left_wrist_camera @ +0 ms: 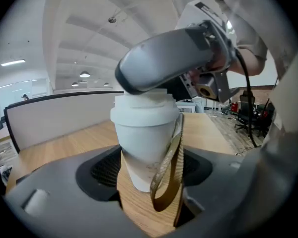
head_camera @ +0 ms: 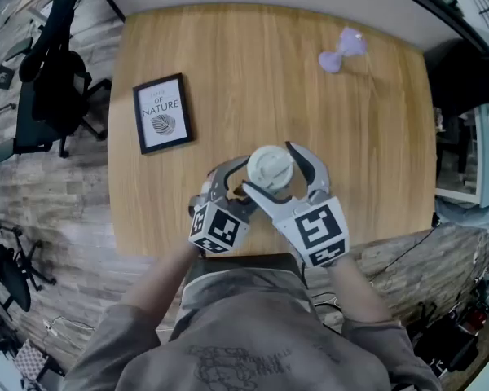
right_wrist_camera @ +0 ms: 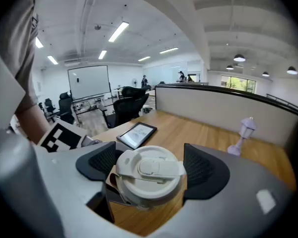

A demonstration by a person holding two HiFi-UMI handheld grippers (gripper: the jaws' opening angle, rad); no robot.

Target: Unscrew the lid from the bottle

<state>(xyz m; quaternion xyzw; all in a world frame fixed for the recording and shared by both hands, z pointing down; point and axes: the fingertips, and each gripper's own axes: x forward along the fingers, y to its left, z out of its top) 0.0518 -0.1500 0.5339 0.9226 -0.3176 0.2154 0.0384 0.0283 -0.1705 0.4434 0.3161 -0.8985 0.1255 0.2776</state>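
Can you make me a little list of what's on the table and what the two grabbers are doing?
table: wooden
bottle: white, upright, tan strap loop hanging at its side
lid: white, on the bottle
left hand-held gripper: closed on the bottle's body
right hand-held gripper: closed around the lid
framed picture: lying flat, apart from the bottle
purple lamp: small, near the far edge
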